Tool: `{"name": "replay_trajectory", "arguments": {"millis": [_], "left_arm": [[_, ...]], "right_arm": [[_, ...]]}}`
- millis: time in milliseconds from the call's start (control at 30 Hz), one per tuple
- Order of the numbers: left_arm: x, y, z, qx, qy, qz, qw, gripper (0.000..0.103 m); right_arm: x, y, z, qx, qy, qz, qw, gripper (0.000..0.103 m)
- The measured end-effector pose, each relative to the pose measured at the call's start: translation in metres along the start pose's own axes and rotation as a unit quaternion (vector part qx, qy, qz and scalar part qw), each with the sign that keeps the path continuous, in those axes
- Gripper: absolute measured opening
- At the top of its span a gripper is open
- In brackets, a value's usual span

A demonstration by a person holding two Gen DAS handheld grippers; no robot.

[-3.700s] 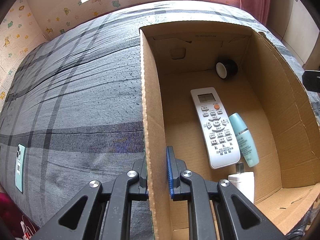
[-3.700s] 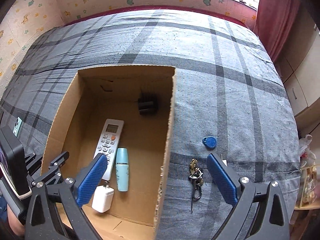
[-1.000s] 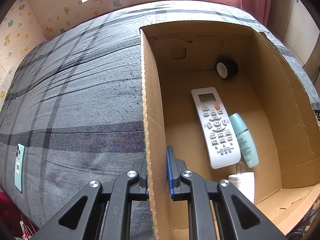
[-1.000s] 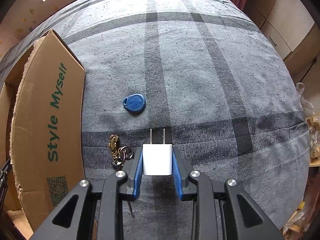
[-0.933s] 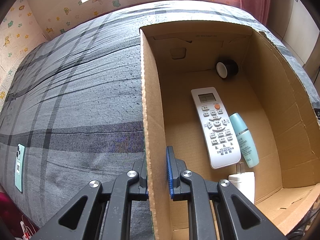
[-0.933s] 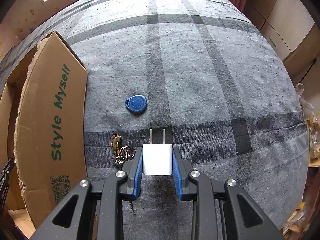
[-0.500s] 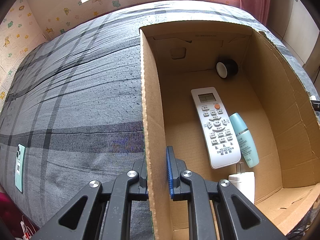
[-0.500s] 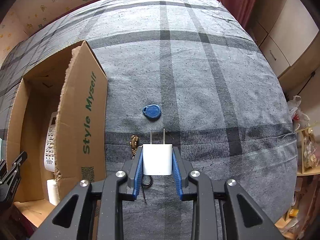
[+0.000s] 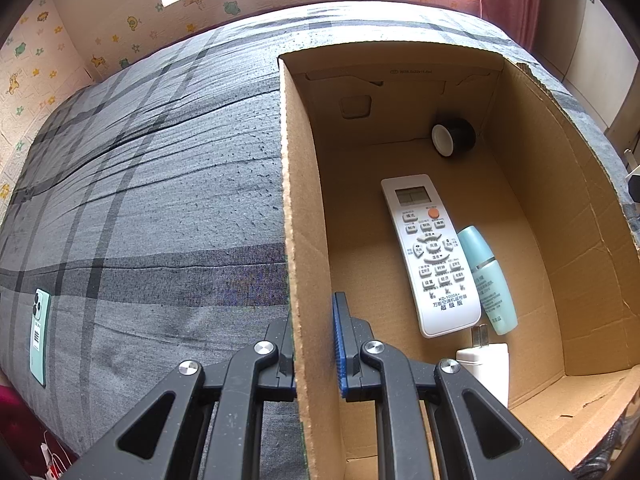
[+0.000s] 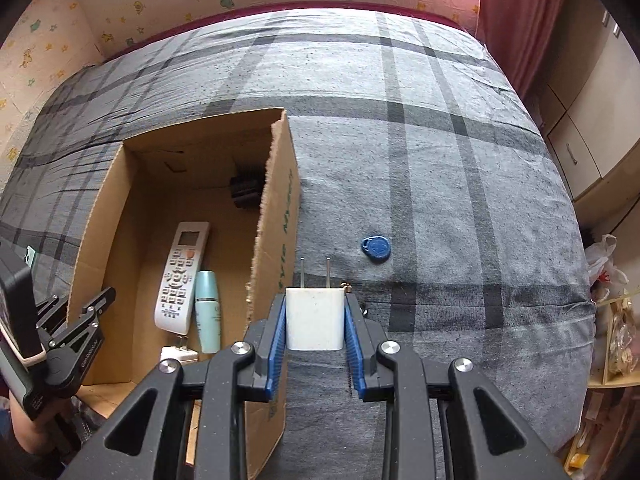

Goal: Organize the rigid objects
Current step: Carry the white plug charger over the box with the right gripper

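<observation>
My right gripper [image 10: 315, 322] is shut on a white plug charger [image 10: 315, 316], prongs pointing away, held above the bed beside the right wall of the cardboard box [image 10: 276, 240]. My left gripper [image 9: 314, 344] is shut on the left wall of the cardboard box [image 9: 298, 208]. Inside the box lie a white remote [image 9: 430, 254], a teal bottle [image 9: 486, 276], a second white charger [image 9: 486, 364] and a black roll [image 9: 454, 136]. A blue key fob [image 10: 376, 247] rests on the bed; the key bunch [image 10: 347, 286] is mostly hidden behind my right fingers.
The box stands on a grey plaid bedspread [image 10: 440, 160]. A green phone [image 9: 39, 336] lies near the bed's left edge. Cabinets [image 10: 600, 120] and a red curtain [image 10: 516, 12] flank the right side. The left gripper's body [image 10: 60, 340] shows at the box's near left.
My right gripper has lifted the white charger off the bed and drawn back toward the box; fob and keys look smaller and farther. The left gripper has stayed still on the box wall.
</observation>
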State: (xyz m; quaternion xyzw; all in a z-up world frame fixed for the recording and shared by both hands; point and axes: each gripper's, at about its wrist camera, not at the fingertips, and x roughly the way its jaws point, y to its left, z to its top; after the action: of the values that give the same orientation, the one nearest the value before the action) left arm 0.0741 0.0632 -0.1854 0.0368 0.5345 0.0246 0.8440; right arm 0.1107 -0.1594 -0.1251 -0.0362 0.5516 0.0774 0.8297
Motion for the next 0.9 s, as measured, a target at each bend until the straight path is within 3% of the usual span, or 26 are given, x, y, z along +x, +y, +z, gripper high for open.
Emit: {"name": "replay_trajectory", "arguments": {"millis": [467,900], "left_arm": [[0.001,0.001,0.000,0.000,-0.001,-0.001,1.0000,0.014],[0.001,0.001,0.000,-0.002,0.000,-0.002,1.0000,0.014]], "right_arm": [[-0.004,0.070,-0.009,-0.068,0.010,0.050,0.996,0.029],[0.039,0.103,-0.030,-0.100,0.060,0.044,0.992,0.029]]}}
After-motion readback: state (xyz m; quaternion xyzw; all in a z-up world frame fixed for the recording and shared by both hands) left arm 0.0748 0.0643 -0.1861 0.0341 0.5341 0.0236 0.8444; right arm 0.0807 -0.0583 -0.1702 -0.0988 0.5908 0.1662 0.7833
